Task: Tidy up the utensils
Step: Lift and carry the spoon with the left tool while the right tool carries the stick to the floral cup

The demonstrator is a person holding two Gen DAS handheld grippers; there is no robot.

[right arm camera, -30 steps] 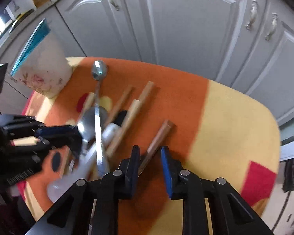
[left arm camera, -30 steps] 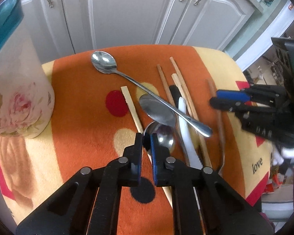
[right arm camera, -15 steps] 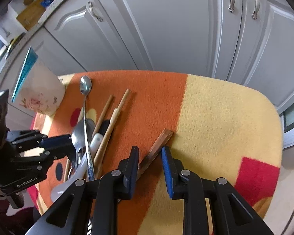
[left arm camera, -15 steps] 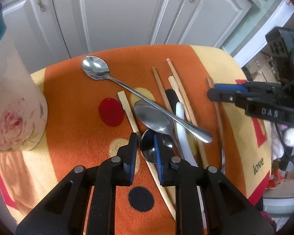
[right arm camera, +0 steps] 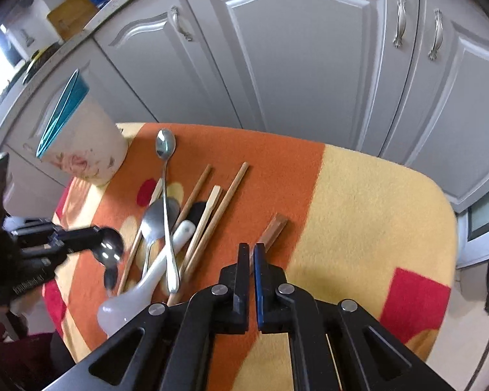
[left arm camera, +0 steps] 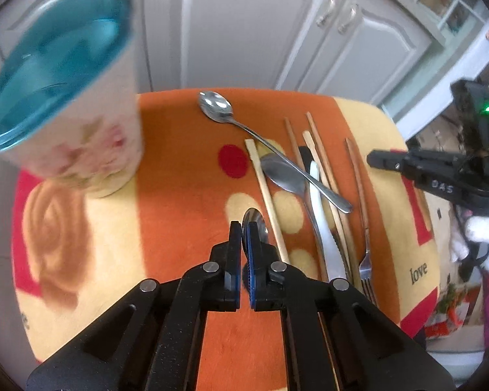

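Cup (left arm camera: 71, 120) left of utensils (left arm camera: 309, 182) on cloth (left arm camera: 179, 169).

Both wrist views close, facing cabinets; share cloth (left arm camera: 185, 195), utensils.

The left part of the table (left arm camera: 179, 215) is blocked by the tall flowered cup (left arm camera: 81, 123), which stands at its far left corner, well apart from the utensils. The middle is taken up by a crossed heap of spoons, chopsticks and a knife, with the long spoon (right arm camera: 167, 208) laid over the rest, so no clear gap is offered between them. Bare cloth is seen between cup and heap, and on the wide yellow stretch (right arm camera: 375, 221) right of the brown-handled fork (right arm camera: 272, 232).
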